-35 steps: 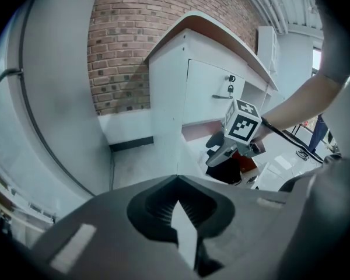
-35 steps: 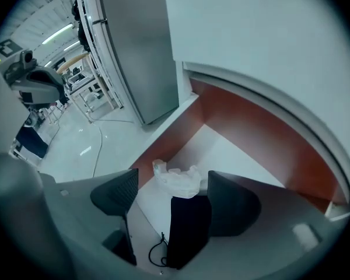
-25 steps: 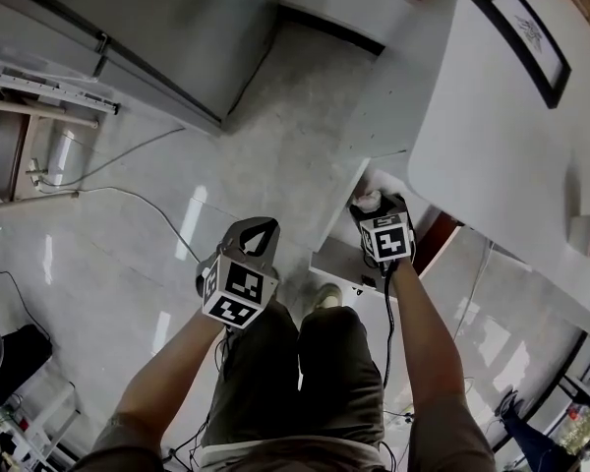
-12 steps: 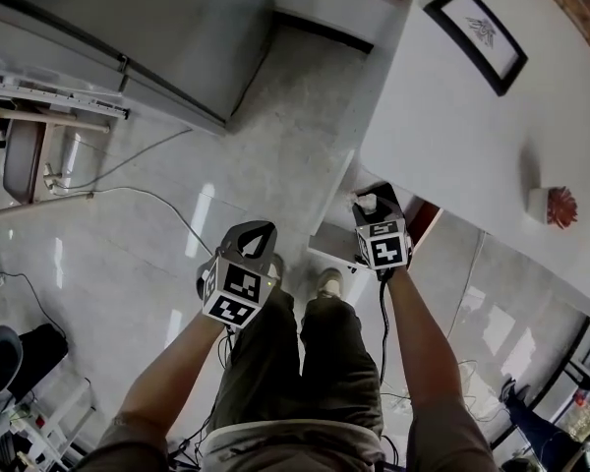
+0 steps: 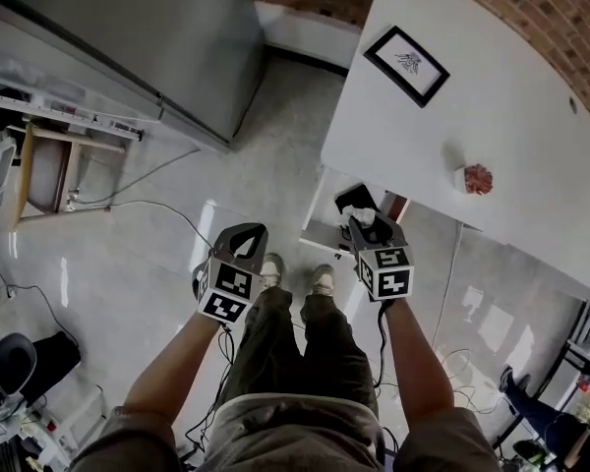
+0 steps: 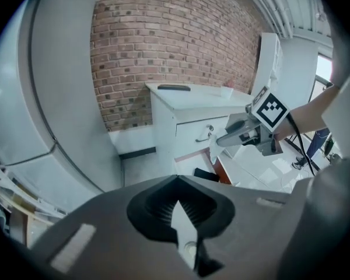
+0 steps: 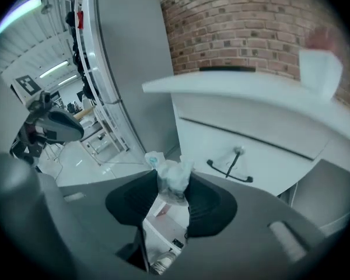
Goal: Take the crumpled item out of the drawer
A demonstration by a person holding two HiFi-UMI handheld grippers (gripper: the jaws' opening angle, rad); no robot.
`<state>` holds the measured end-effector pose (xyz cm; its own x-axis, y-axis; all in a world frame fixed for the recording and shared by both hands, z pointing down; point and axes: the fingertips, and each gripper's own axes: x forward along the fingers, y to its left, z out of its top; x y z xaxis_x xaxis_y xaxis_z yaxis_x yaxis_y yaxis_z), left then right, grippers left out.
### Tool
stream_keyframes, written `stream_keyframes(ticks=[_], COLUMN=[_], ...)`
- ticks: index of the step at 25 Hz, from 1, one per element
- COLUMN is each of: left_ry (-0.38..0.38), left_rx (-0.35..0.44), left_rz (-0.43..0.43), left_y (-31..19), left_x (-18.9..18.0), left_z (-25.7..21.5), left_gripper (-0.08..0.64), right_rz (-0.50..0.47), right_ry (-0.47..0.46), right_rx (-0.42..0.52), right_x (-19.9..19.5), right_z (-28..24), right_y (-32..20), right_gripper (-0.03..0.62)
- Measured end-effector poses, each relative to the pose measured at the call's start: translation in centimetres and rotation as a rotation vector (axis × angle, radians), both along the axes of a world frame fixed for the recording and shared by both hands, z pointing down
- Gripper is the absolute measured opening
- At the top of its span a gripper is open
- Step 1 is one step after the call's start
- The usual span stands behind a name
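Observation:
A crumpled white item [image 7: 172, 177] is pinched between the jaws of my right gripper [image 7: 172, 184], which is shut on it. In the head view the crumpled item [image 5: 358, 214] is held over the front of the open low drawer [image 5: 320, 236] of the white cabinet [image 5: 492, 96]. The left gripper view shows the item [image 6: 215, 147] hanging from the right gripper's tip, above the drawer. My left gripper [image 6: 176, 182] is shut with nothing in it. It hovers over the floor to the left of the drawer [image 5: 238, 236].
A black object [image 5: 354, 196] lies in the drawer and a bottle-like thing [image 7: 160, 265] shows below my right jaws. The closed drawer above has a dark handle [image 7: 230, 165]. A framed picture [image 5: 406, 64] and a small red-topped cup [image 5: 475, 178] sit on the cabinet top. Cables [image 5: 147, 205] cross the floor.
My right gripper has drawn back from the drawer toward the person with the crumpled item in it. The head camera has pulled back, showing more cabinet top. The left gripper has barely moved.

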<state>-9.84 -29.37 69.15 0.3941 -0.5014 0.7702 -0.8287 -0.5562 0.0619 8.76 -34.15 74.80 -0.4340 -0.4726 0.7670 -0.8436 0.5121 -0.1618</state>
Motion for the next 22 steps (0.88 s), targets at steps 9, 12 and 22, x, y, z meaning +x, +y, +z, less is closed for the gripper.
stream_keyframes(ticks=[9, 12, 22], left_ry=[0.028, 0.043, 0.07], left_rx=[0.165, 0.214, 0.373], left_rz=[0.003, 0.014, 0.059], left_y=[-1.8, -1.6, -0.1], left_x=[1.4, 2.1, 2.8], left_z=[-13.7, -17.8, -29.9], left_gripper=[0.001, 0.001, 0.0], right_rz=[0.032, 0.016, 0.012], right_ry=[-0.091, -0.111, -0.14], right_rx=[0.181, 0.24, 0.427], right_x=[0.4, 0.3, 0.0], right_z=[-17.7, -23.2, -37.4], right_y=[0.7, 1.4, 3.7], right_gripper=[0.173, 0.173, 0.175])
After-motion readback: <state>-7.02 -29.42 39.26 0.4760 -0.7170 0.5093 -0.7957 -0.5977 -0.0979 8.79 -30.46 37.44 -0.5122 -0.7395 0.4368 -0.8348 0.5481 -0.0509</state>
